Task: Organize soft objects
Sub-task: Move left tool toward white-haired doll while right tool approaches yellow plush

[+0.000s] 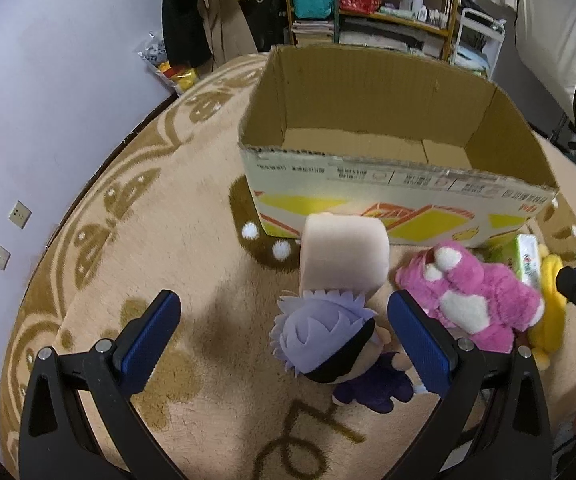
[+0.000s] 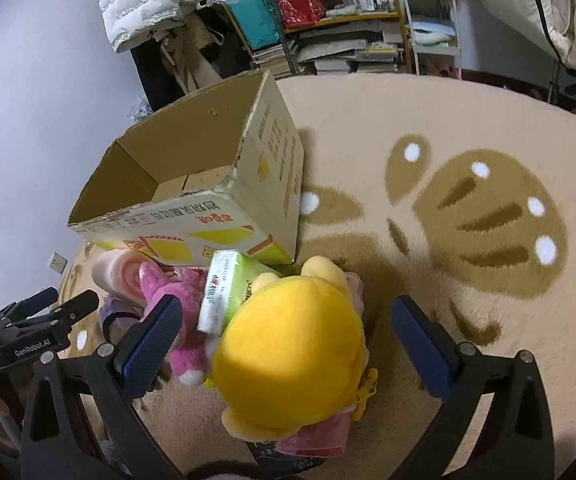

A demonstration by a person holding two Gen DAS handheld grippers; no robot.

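Observation:
An open cardboard box (image 1: 367, 184) (image 2: 208, 216) stands on the rug, nothing visible inside. In front of it lie a pale pink cushion block (image 1: 343, 256) (image 2: 116, 276), a lilac-haired doll (image 1: 327, 340), a pink plush bear (image 1: 475, 296) (image 2: 184, 300), a green tissue pack (image 1: 527, 260) (image 2: 228, 292) and a yellow plush (image 1: 551, 304) (image 2: 295, 356). My left gripper (image 1: 284, 340) is open, its fingers either side of the doll. My right gripper (image 2: 288, 348) is open around the yellow plush.
A beige patterned round rug (image 1: 168, 240) (image 2: 467, 220) covers the floor. Shelves (image 1: 375, 4) with books and bins, hanging clothes (image 1: 208, 12) and a white cart (image 2: 431, 28) stand behind the box. A lilac wall (image 1: 48, 100) runs along the left.

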